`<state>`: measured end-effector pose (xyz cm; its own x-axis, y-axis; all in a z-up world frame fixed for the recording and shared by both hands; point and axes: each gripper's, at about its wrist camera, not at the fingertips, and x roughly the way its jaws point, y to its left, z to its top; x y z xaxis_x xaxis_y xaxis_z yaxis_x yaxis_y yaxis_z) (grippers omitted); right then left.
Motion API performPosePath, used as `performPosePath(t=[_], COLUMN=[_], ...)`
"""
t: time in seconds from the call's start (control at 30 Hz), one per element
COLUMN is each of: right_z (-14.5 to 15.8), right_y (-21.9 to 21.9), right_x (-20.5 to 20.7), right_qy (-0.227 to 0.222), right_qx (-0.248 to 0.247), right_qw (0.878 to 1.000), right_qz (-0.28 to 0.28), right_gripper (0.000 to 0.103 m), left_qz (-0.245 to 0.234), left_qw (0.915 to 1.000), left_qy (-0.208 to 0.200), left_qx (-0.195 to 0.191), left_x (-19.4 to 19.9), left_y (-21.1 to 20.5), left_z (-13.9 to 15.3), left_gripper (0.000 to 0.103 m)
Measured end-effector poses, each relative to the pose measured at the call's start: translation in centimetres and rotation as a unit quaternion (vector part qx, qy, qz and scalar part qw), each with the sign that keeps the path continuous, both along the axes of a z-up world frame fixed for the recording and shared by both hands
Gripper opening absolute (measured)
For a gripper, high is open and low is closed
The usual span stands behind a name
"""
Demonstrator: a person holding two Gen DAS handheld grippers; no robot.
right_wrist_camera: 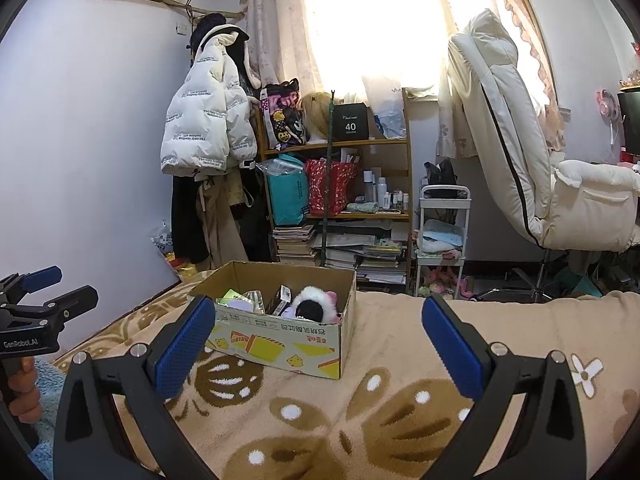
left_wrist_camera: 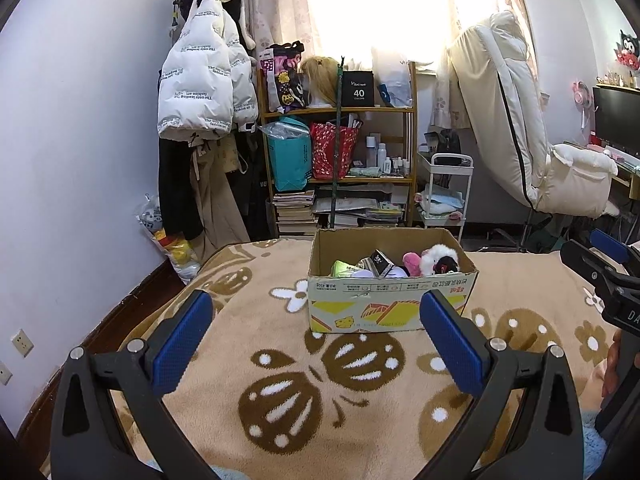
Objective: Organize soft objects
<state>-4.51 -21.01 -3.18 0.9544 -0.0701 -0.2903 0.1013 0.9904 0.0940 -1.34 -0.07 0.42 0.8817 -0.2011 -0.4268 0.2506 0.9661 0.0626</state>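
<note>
Plush toy, white with dark face, lies in the open cardboard box at frame centre, beside a pink soft piece and packets. Box rests on my bed's tan patterned blanket. My left claw released, empty; right claw likewise spread, holding nothing.

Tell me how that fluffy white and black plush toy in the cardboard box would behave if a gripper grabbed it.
The fluffy white and black plush toy looks soft, so it would probably squash between the pads rather than resist. It likely weighs little for its bulk. Wedged among packets in the open cardboard box, it might drag neighbours along.
</note>
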Motion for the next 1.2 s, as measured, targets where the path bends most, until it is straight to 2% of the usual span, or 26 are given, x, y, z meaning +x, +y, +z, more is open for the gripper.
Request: performPosePath(t=[1.2], right_z=[0.0], right_y=[-0.48], right_x=[-0.16], right_qy=[-0.002], right_qx=[0.002], right_qw=[1.0], right_qz=[-0.004], right_gripper=[0.103], left_qz=[0.003], left_qw=[0.9999], left_qy=[0.009], left_qx=[-0.002], left_x=[0.52], left_y=[0.63], left_z=[-0.19], left_gripper=[0.102])
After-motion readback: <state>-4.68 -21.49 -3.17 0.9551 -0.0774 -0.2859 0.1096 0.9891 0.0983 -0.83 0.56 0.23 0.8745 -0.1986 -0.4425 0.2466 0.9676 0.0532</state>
